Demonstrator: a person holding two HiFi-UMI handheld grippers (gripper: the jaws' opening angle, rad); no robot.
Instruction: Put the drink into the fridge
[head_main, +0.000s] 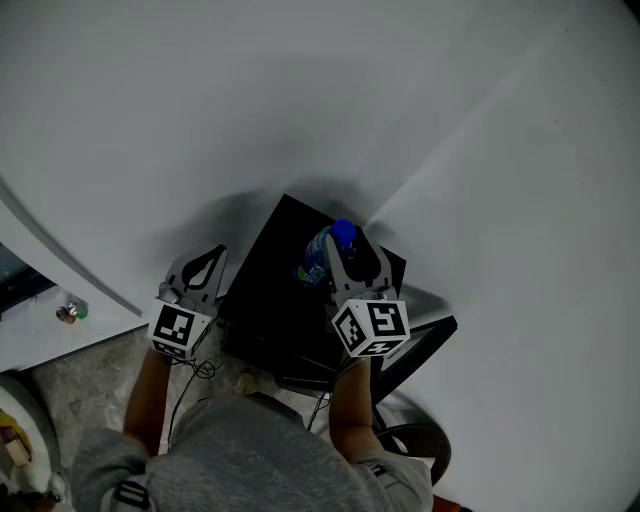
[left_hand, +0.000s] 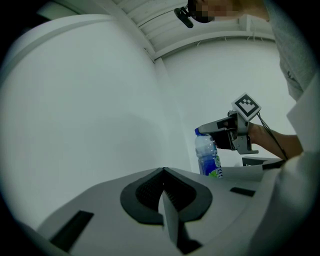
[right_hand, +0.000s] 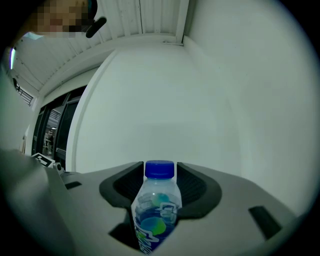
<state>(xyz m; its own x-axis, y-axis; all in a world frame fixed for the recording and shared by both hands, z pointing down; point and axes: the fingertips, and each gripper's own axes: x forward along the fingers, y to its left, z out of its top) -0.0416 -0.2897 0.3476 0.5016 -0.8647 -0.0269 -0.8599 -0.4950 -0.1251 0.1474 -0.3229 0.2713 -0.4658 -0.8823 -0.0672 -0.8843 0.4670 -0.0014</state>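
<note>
1. The right gripper (right_hand: 160, 186) is seen with its jaws spread wide. Their dark, ribbed pads curve round either side of the drink bottle (right_hand: 157, 210), and a gap is seen beside the cap.
2. The bottle is made of clear, rounded plastic. It is topped by a blue screw cap and wrapped in a blue and green label. It is placed upright between the right jaws, close in front of that gripper's body.
3. In the head view, the bottle (head_main: 322, 258) is seen at the right gripper's (head_main: 352, 258) tips, over the flat, matte top of a black box (head_main: 268, 292). The bottle's base is hidden.
4. The left gripper (left_hand: 162, 194) is pressed together on nothing, so that only a thin seam is left between its grey, wedge-shaped jaws.
5. From the left gripper, the bottle (left_hand: 206, 157) and the right gripper (left_hand: 220, 134) are seen off to the right, against smooth white walls.
</note>
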